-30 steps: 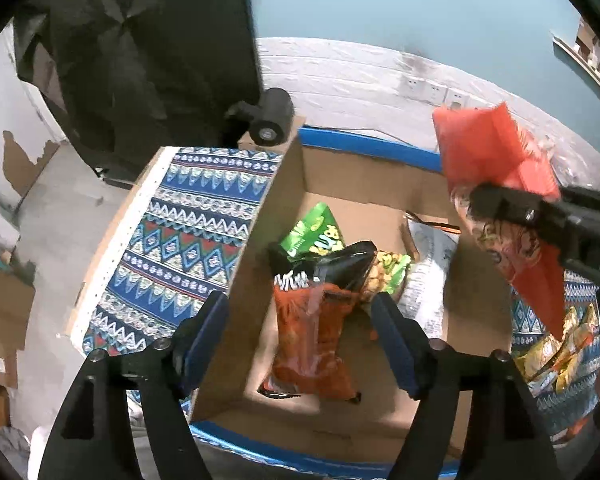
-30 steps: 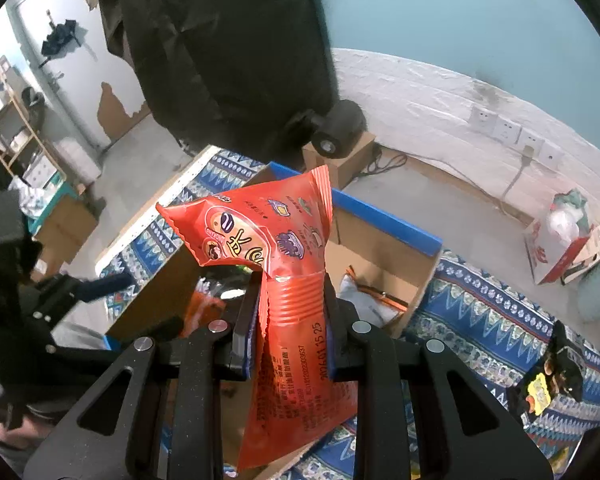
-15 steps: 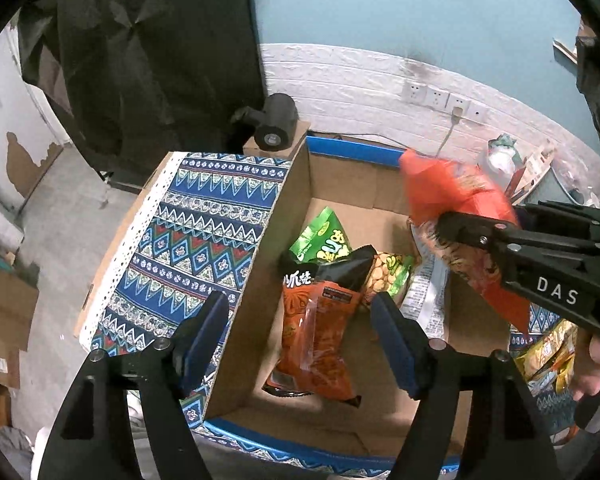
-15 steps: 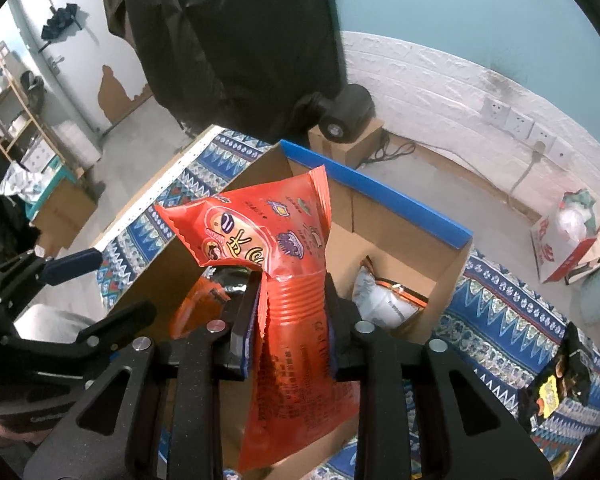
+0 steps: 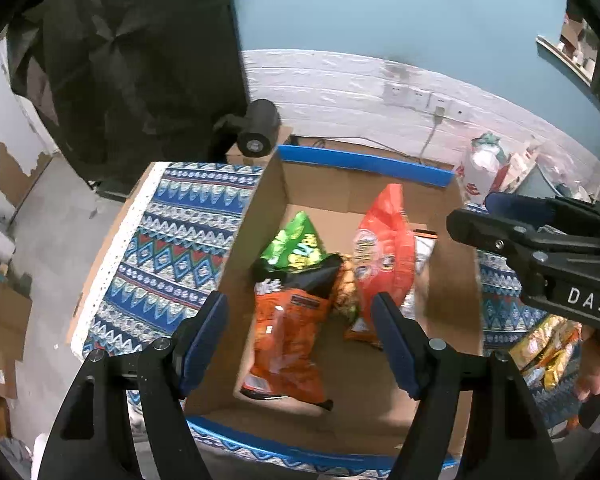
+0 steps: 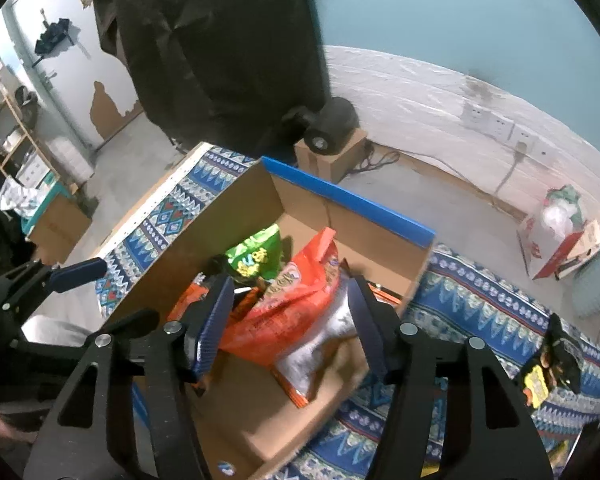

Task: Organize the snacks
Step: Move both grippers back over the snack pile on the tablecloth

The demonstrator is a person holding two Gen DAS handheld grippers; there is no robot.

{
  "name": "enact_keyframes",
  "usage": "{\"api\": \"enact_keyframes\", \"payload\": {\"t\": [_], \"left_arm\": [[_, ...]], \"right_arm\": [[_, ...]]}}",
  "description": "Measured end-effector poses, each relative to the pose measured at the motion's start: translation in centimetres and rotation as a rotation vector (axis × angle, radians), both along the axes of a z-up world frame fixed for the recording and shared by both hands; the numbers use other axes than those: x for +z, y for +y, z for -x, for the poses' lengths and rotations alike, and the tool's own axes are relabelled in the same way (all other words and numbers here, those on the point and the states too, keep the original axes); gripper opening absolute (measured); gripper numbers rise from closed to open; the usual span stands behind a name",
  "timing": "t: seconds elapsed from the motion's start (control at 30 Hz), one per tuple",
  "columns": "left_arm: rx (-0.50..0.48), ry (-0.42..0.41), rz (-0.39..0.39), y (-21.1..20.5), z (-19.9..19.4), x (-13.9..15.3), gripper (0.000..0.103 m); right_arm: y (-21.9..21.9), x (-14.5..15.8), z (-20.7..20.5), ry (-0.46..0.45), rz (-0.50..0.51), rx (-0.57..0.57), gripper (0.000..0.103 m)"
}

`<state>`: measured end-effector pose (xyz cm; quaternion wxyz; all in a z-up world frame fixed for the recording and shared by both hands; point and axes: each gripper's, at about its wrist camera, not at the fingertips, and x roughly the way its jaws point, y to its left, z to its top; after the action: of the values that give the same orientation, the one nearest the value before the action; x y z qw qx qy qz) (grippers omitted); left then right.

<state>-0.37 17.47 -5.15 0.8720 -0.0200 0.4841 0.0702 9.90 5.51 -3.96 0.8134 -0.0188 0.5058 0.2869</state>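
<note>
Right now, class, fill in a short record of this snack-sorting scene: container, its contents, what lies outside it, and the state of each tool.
container: open brown cardboard box with blue rim, on a blue patterned cloth
contents: red-orange snack bag, green snack bag, orange-and-black snack bag, silver-white packet
outside box: yellow snack packets on the cloth
left tool: open, empty, above the box
right tool: jaws opening, pads off the red-orange bag, which lies in the box
</note>
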Motion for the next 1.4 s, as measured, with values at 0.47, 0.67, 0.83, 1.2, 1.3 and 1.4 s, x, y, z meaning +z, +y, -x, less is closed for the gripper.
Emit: {"api": "enact_keyframes", "payload": {"t": [0.47,0.67,0.83,1.2,1.3,1.4], "left_arm": [[-0.136,-0.003,0.003,-6.2,-0.4,0.2,0.077],[-0.202,0.004,-0.008,-9.4,-0.6,-0.1,0.077],[-0.257,0.014,-0.004,-12.2,-0.8,-0.1,0.077],[-0.38,0.027,-0.012,-18.2,-1.0,-0.8,0.077],[-0.415,0.036,-0.026,-19.8,-1.0,-1.4,0.077],[-0.445,0.045,-0.035,-21.4,-1.2,-1.9,0.077]], "right_arm": [[-6.9,0.5,1.3,0.012,0.054,-0.114,0.065],[-10.7,0.5,2.2,0.028,0.075,-0.175,0.065],[-13.1,0.5,2.8,0.03,0.085,-0.207,0.065],[-20.0,0.2,4.6,0.045,0.101,-0.32,0.065],[-22.0,-0.2,4.9,0.056,0.108,-0.355,0.065],[-24.0,-0.5,5.4,0.067,0.119,-0.396,0.065]]}}
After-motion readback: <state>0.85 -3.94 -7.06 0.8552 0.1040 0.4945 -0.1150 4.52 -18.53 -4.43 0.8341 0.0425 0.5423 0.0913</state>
